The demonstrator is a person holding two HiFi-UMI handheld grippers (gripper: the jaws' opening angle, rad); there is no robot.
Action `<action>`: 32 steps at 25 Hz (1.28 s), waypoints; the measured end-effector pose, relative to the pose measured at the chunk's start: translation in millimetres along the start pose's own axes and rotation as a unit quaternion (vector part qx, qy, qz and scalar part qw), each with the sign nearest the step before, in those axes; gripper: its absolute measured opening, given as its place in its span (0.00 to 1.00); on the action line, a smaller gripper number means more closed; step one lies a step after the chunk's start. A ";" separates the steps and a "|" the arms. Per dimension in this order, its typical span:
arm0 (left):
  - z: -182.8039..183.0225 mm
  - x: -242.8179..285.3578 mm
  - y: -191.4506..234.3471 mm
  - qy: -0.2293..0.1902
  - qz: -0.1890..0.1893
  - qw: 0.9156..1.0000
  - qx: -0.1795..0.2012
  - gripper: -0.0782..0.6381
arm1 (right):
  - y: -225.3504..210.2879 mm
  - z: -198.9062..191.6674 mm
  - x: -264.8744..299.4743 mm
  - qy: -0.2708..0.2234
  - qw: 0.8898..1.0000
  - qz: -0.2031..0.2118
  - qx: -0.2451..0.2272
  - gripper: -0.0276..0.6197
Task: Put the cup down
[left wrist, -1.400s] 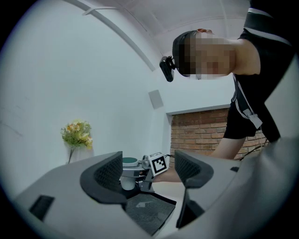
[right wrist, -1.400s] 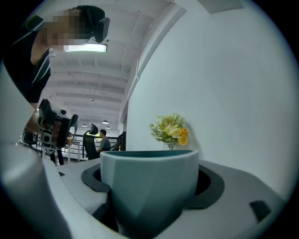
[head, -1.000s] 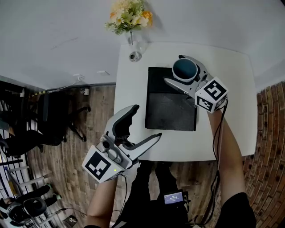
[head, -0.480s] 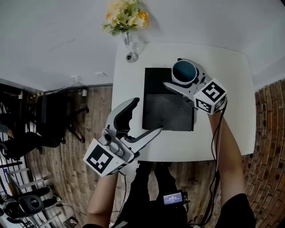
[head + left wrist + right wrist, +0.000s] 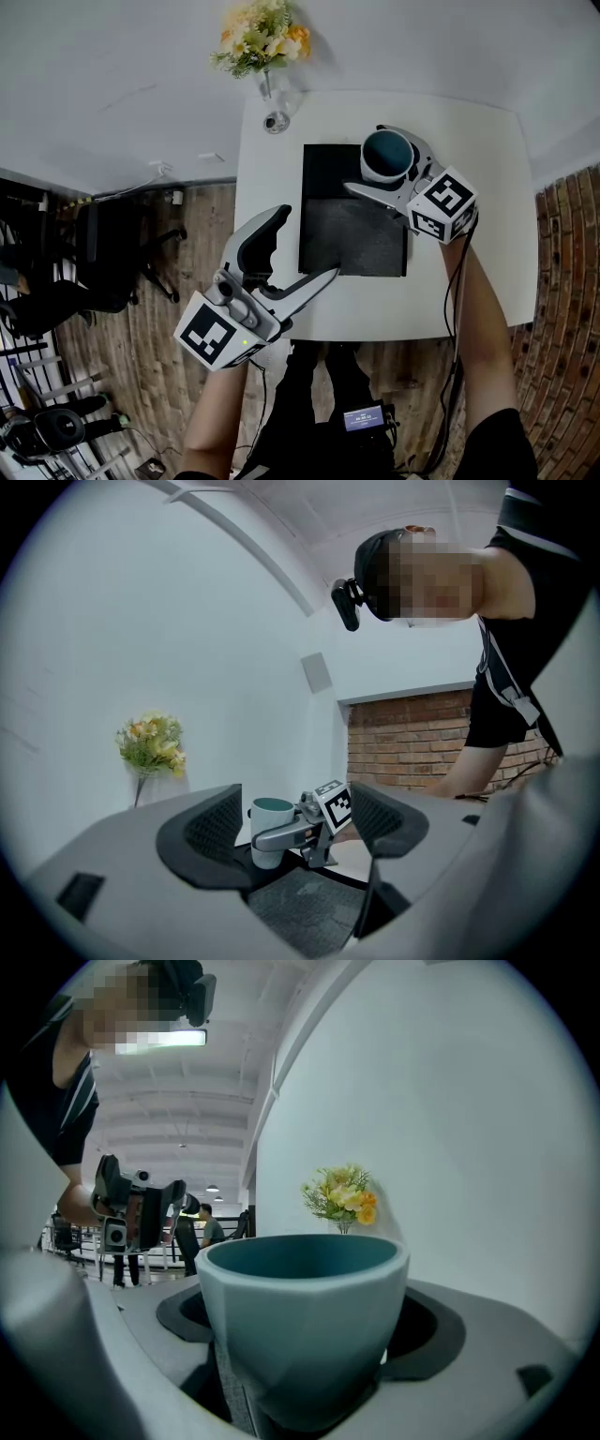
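Observation:
A teal cup (image 5: pixel 387 155) stands upright on the far right corner of a black mat (image 5: pixel 352 234) on the white table (image 5: pixel 478 187). My right gripper (image 5: pixel 367 158) is around it, its jaws opening: the cup (image 5: pixel 305 1326) sits between them with a small gap at each pad. My left gripper (image 5: pixel 307 246) hangs open and empty over the table's near left edge, away from the cup. From the left gripper view the cup (image 5: pixel 270 832) shows on the mat, with the right gripper (image 5: pixel 314 827) beside it.
A glass vase of yellow and white flowers (image 5: pixel 264 42) stands at the table's far left corner, close to the white wall. The flowers (image 5: pixel 342 1194) show behind the cup. A brick wall (image 5: pixel 567 309) runs along the right. Chairs and gear (image 5: pixel 103 253) stand on the wooden floor at left.
The right gripper's jaws have spread a little off the cup, which stays put on the mat. The left gripper has shifted only slightly.

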State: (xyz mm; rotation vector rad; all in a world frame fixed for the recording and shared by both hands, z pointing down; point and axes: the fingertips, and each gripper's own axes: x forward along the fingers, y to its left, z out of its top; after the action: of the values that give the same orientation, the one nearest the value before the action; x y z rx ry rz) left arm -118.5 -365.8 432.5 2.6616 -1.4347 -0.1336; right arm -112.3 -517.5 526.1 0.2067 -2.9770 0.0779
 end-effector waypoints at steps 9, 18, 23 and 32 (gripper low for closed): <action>-1.1 0.0 2.7 0.002 0.005 1.000 0.002 0.60 | 0.1 3.6 -10.4 -0.012 1.000 -0.010 0.004 0.80; 3.1 -0.1 0.4 0.004 0.002 1.000 0.007 0.60 | -6.7 12.8 -32.3 -0.026 0.999 -0.042 0.011 0.80; 9.5 -1.0 -3.4 0.004 0.002 1.000 0.013 0.60 | -3.6 16.9 -41.2 -0.023 0.998 -0.052 0.009 0.80; 13.2 -11.9 -5.3 0.010 0.001 1.000 0.017 0.60 | 4.9 17.0 -56.4 -0.018 0.997 -0.078 0.018 0.80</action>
State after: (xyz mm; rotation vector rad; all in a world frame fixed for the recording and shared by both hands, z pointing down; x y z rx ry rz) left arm -122.4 -353.7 419.0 2.6809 -1.4457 -0.0831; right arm -60.4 -506.2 500.2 0.4487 -2.9847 0.1091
